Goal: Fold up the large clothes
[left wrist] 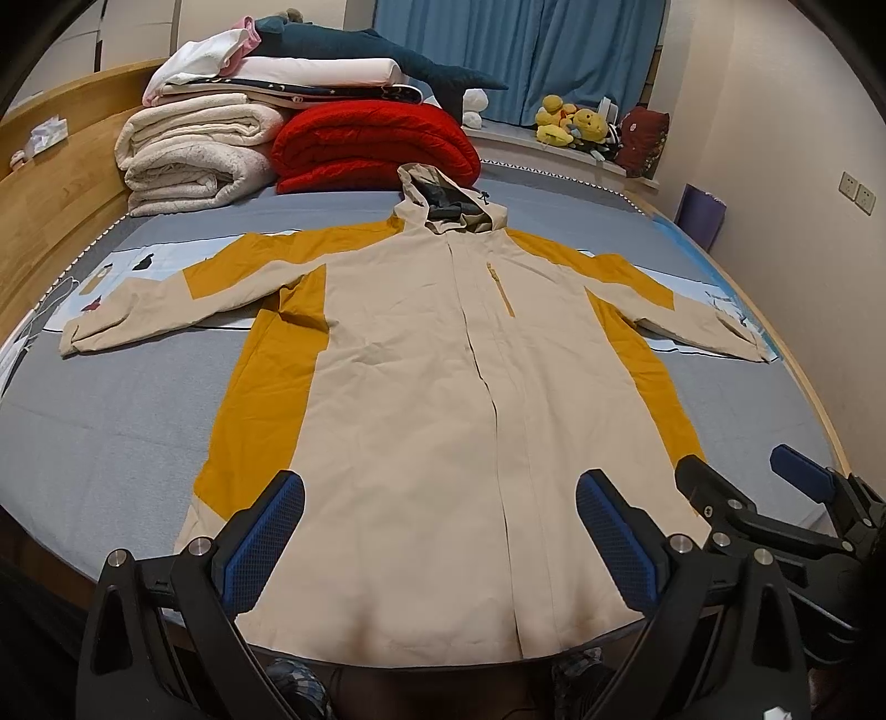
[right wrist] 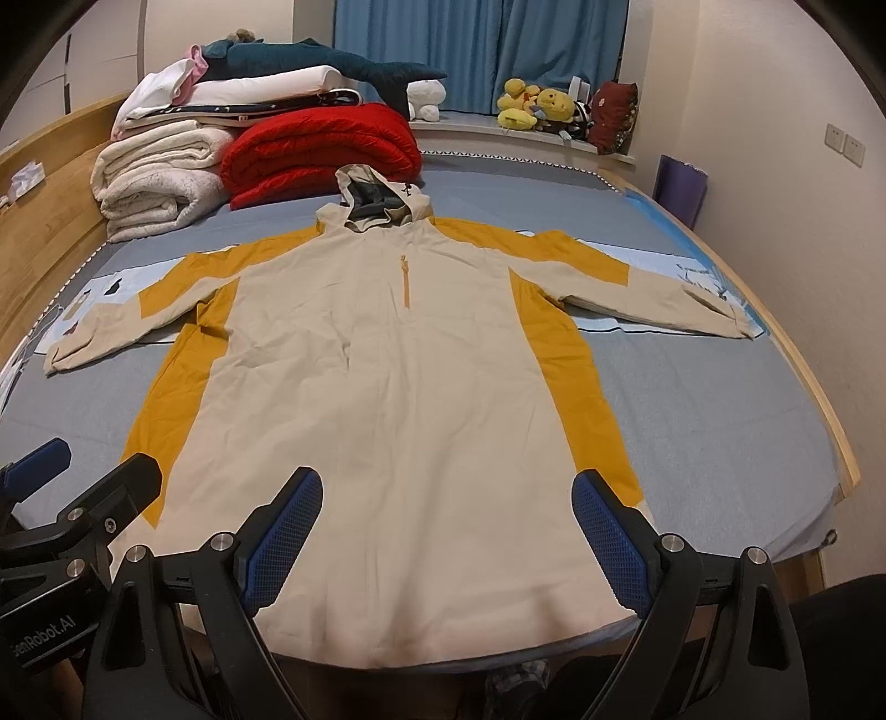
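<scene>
you have the bed (left wrist: 111,432) in front of you, its grey-blue sheet filling most of both views, and the jacket (left wrist: 443,387) lies flat on it, front up, cream with mustard side panels. its hem hangs just over the near edge below your tongs, the hood (left wrist: 443,205) points toward the far end, and both sleeves are spread out to the sides.

you hold both tools side by side above the hem, tilted downward toward the jacket. the left tongs (left wrist: 440,531) stand wide, blue pads apart with nothing between them but the cloth lying beneath. the right tongs (right wrist: 446,531) are equally wide and grip nothing.

the left wrist view catches the right tongs at its lower right edge, hovering near the jacket's right hem corner. the right wrist view shows the left tool at its lower left, with lettering on its body that the other view lacks, and a dark sleeve (right wrist: 841,637) at the lower right.

at the far end sit folded cream blankets (left wrist: 194,160), a folded red quilt (left wrist: 376,149) touching the hood's tip, and a dark teal plush (left wrist: 376,55) on top of the pile. yellow plush toys (left wrist: 576,124) rest on the sill under blue curtains (left wrist: 520,50). nothing lies on the jacket.
</scene>
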`<move>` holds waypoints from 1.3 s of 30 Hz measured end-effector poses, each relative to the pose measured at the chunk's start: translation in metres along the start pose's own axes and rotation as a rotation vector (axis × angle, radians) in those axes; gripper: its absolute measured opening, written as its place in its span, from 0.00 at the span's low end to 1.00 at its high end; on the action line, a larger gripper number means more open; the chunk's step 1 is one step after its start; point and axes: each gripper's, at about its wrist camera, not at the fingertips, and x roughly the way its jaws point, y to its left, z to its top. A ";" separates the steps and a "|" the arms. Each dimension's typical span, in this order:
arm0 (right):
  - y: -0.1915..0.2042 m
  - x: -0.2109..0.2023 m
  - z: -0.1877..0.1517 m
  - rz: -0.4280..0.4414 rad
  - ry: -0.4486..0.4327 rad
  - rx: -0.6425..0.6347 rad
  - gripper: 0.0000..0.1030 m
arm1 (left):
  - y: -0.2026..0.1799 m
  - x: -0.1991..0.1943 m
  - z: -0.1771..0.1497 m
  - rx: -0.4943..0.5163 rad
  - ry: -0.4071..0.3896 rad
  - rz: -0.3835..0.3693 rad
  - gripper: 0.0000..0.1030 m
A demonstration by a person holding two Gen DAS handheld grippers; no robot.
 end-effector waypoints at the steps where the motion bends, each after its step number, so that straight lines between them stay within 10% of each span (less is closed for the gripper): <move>1: 0.007 -0.008 -0.005 0.001 0.000 0.000 0.89 | 0.000 0.000 0.000 0.000 0.001 0.000 0.94; 20: 0.057 -0.046 -0.092 -0.066 -0.179 -0.083 0.87 | 0.006 -0.006 0.005 0.003 -0.034 -0.017 0.91; 28: 0.135 -0.225 0.000 -0.082 -0.197 -0.072 0.87 | 0.019 -0.012 0.017 0.024 -0.053 0.039 0.81; 39: 0.156 -0.338 0.091 -0.063 -0.266 -0.105 0.78 | 0.091 -0.025 0.069 -0.016 -0.148 0.045 0.39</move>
